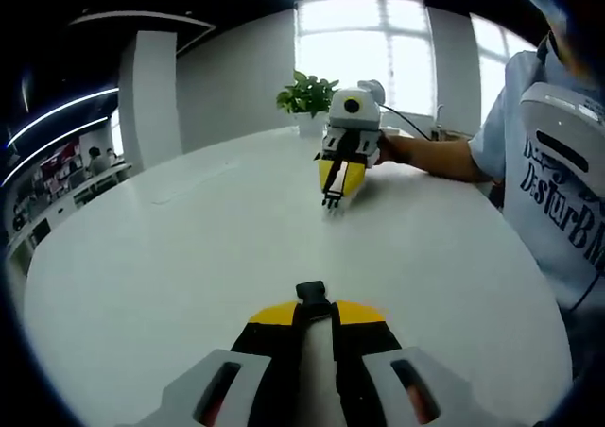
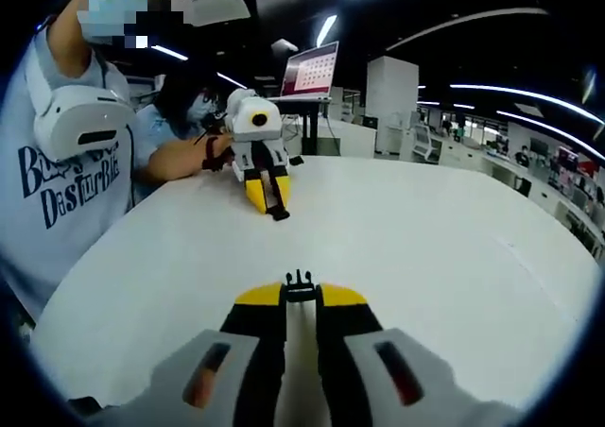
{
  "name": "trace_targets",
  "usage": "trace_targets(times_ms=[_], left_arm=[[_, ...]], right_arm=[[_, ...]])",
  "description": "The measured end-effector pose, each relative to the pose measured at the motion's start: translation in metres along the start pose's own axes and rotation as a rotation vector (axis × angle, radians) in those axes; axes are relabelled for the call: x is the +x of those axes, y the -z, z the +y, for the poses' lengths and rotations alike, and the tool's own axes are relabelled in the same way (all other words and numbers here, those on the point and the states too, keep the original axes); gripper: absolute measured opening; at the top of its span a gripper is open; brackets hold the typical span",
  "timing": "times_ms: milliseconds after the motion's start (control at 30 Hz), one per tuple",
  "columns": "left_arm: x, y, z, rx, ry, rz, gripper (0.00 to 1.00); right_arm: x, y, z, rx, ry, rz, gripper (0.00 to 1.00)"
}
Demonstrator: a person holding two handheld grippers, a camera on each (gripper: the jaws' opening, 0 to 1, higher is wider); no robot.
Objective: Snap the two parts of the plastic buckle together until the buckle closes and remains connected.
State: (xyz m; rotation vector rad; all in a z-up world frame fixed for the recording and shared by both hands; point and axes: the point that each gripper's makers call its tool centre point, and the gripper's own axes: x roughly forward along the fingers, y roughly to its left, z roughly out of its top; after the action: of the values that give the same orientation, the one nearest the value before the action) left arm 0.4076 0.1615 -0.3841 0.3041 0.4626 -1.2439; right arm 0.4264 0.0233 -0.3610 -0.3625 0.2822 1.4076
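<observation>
Each hand-held gripper is clenched on half of a small, light, rigid buckle: left hand-held gripper (image 1: 315, 315) pinches the socket half (image 1: 311, 293), right hand-held gripper (image 2: 300, 299) the pronged half (image 2: 299, 281), well apart above the white table (image 1: 189, 247).

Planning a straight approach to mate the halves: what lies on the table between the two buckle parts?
Nothing: in the left gripper view, bare white round table separates the black plastic buckle part in the left hand-held gripper from the part in the right hand-held gripper.
</observation>
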Motion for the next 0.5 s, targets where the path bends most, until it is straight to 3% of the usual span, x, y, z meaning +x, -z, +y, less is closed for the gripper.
trace_targets(times_ms=[500], left_arm=[[0.007, -0.003, -0.017, 0.016, 0.080, -0.013, 0.11]], right_arm=[[0.016, -0.005, 0.017, -0.023, -0.064, 0.008, 0.11]])
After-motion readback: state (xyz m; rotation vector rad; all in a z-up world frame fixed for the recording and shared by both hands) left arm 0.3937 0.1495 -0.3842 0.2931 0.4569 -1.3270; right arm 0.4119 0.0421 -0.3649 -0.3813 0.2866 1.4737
